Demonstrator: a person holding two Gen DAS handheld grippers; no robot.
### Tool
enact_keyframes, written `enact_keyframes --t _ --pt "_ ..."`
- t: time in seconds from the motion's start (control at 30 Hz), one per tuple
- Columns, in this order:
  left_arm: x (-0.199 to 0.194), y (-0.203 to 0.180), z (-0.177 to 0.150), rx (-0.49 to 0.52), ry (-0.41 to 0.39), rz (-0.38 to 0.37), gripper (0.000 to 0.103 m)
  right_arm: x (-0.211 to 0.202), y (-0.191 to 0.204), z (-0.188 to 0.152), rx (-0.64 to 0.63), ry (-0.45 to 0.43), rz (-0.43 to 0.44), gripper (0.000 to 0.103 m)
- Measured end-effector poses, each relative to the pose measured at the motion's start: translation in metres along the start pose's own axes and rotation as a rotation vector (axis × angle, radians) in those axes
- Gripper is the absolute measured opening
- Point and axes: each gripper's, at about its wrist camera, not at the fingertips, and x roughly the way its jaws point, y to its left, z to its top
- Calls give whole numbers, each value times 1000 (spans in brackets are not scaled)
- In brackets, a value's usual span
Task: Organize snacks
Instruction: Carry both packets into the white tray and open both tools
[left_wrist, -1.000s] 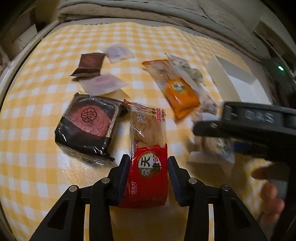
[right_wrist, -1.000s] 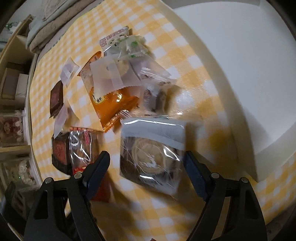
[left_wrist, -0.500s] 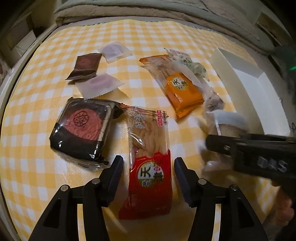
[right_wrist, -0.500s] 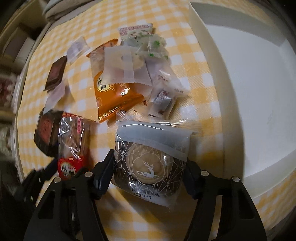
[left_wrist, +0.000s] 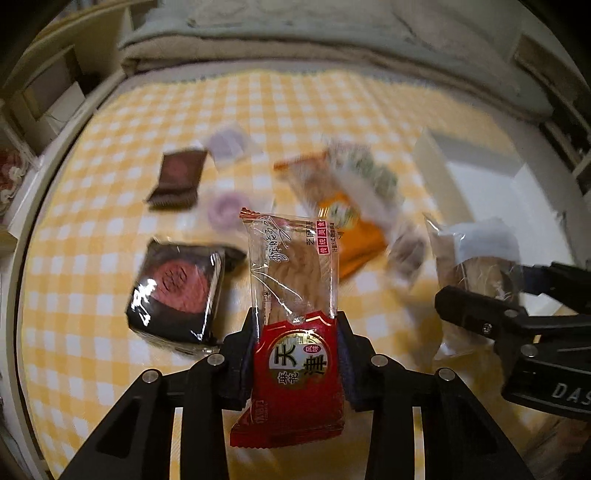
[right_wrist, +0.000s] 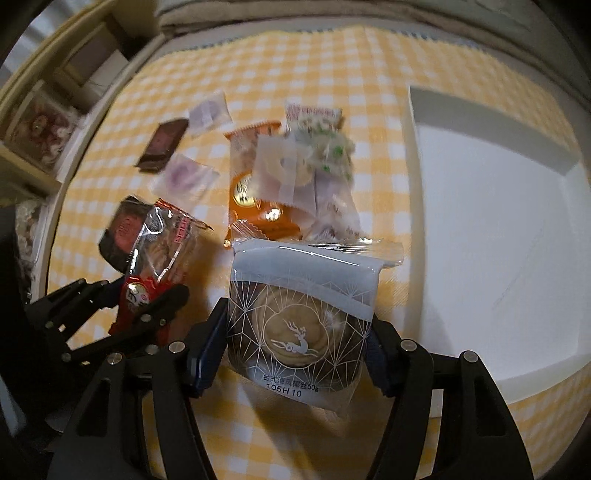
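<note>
My left gripper (left_wrist: 297, 325) is shut on the red end of a red-and-clear twist snack pack (left_wrist: 293, 273). The pack hangs tilted above the yellow checked cloth (left_wrist: 92, 350). My right gripper (right_wrist: 295, 321) is shut on a clear pastry pack with a white deer print (right_wrist: 299, 295), both pads pressing its sides, and it is off the cloth too. In the left wrist view that gripper (left_wrist: 509, 284) and its pack (left_wrist: 476, 251) are at the right. In the right wrist view the left gripper (right_wrist: 147, 295) holds the red pack (right_wrist: 162, 240) at lower left. A white open box (right_wrist: 413, 184) lies right of both.
On the cloth lie a dark mooncake pack (left_wrist: 177, 291), a brown sachet (left_wrist: 177, 177), two pale sachets, an orange pack (left_wrist: 351, 229) and several small wrapped sweets (right_wrist: 317, 155). Shelves (right_wrist: 40, 122) stand at the left. A folded blanket (left_wrist: 332, 48) lies at the back.
The left gripper opened, then shut on the red pack and lifted it off the cloth. The right gripper shut on the deer pack, rolled and lifted it.
</note>
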Motion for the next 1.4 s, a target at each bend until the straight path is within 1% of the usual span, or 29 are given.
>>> enact_keyframes --t 0.17,0.23,0.37,0.43,0.5,0.73,0.87,1.03,1.13,1.23,1.33,1.4 --pt "-38 -7 5 -36 -116 -16 37 -39 -8 0 -34 -109 8 66" --pt "-53 -14 3 -27 -168 -16 37 -54 -14 0 -43 -157 7 66" --pt "-76 -29 -4 -5 -239 -26 37 -79 -26 -2 -62 -229 -10 66" --pt "-84 -38 -7 0 -259 -33 37 -92 -35 -5 -69 -266 -20 66" --pt "-90 -49 -9 -7 -275 -55 37 -104 -45 -9 -62 -299 -23 66" --pt "-102 -88 -1 -9 -308 -114 37 -137 -82 -23 -38 -381 -55 66" --pt "-99 -109 7 -9 -312 -151 37 -147 -106 -32 -21 -405 -84 66" --pt "-80 -134 18 3 -291 -175 37 -151 -135 -44 -1 -409 -137 66" --pt "-63 -148 24 2 -256 -186 37 -149 -152 -49 15 -396 -163 66" --pt "-40 -162 31 -17 -199 -190 37 -144 -168 -50 30 -371 -186 66" --pt "-15 -173 40 -30 -143 -179 37 -138 -184 -50 47 -351 -202 66" --pt "-3 -181 43 -23 -124 -166 37 -135 -193 -50 53 -342 -218 66"
